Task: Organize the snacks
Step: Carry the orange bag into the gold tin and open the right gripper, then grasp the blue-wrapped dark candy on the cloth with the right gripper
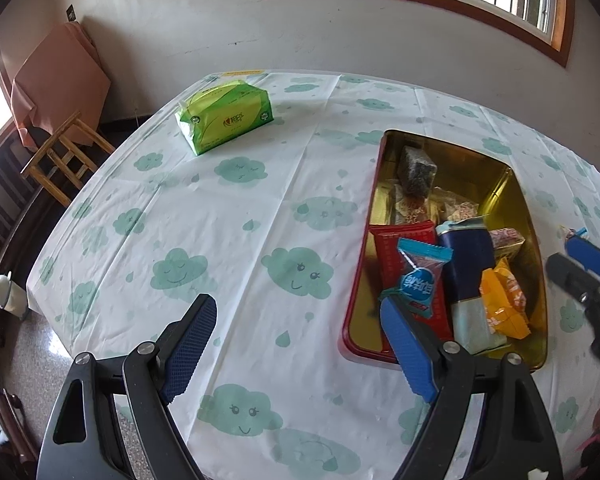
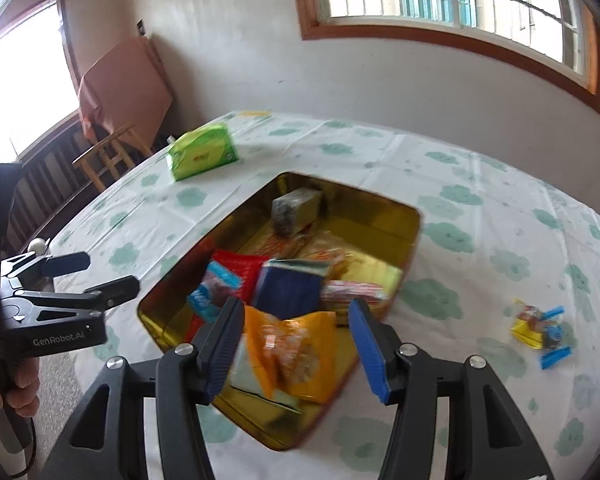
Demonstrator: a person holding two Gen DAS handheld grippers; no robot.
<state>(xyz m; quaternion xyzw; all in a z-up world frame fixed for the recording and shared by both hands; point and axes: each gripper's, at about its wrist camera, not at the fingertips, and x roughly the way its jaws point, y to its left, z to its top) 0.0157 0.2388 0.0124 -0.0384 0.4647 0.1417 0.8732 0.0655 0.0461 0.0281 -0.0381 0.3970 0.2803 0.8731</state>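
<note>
A red tin with a gold inside point(image 1: 512, 188) point(image 2: 396, 220) sits on the cloud-print tablecloth and holds several snack packets: a red packet point(image 1: 404, 252), a blue packet point(image 1: 470, 264) point(image 2: 290, 288), an orange packet point(image 1: 502, 304) point(image 2: 292, 344) and a dark block point(image 1: 416, 170) point(image 2: 296, 208). My left gripper point(image 1: 296, 316) is open and empty over the cloth just left of the tin. My right gripper point(image 2: 296, 320) is open and empty above the tin's near end, over the orange packet. A few small loose snacks point(image 2: 538, 328) lie on the cloth to the right of the tin.
A green tissue pack point(image 1: 224, 116) point(image 2: 202, 156) lies at the far left of the table. A wooden stool point(image 1: 60, 156) and a cloth-draped object stand by the wall beyond the table's left edge. The table edge runs along the left.
</note>
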